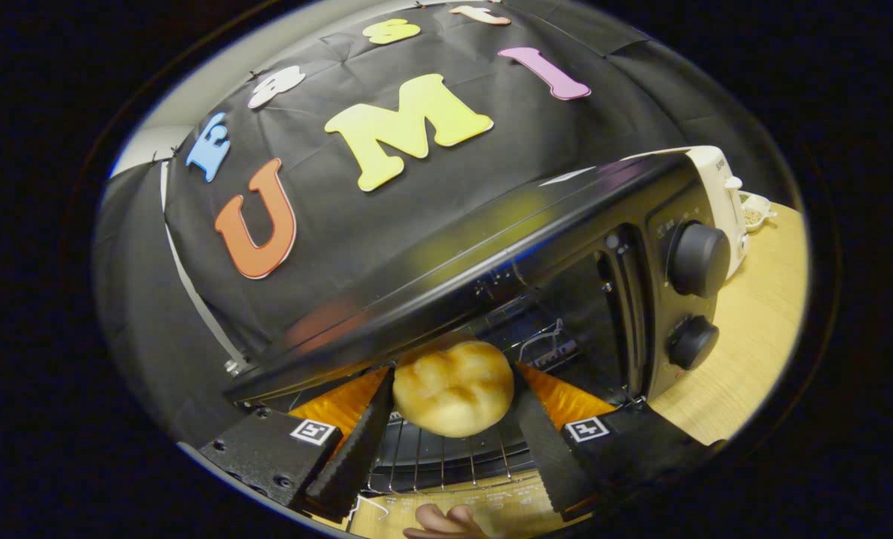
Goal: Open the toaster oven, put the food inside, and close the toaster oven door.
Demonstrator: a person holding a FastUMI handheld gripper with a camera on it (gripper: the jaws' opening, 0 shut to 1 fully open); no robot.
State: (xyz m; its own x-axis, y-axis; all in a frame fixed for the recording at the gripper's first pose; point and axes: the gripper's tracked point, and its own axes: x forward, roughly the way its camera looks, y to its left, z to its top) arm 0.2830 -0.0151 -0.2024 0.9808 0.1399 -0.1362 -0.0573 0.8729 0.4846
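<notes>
A golden bread roll [453,389] sits between my two black fingers, and both press on its sides. My gripper [453,374] is shut on it at the mouth of the black toaster oven [491,247]. The oven stands open, and its dark cavity lies just beyond the roll. Its wire rack [446,457] is right under the roll, which hangs a little above the bars. The lowered door [491,505] lies below my fingers. Two black knobs [697,260] sit on the oven's right-hand panel.
A person's hand [446,522] shows at the door's near edge, below the fingers. A white appliance [723,195] and a small bowl [757,213] stand behind the oven on the wooden table [753,322].
</notes>
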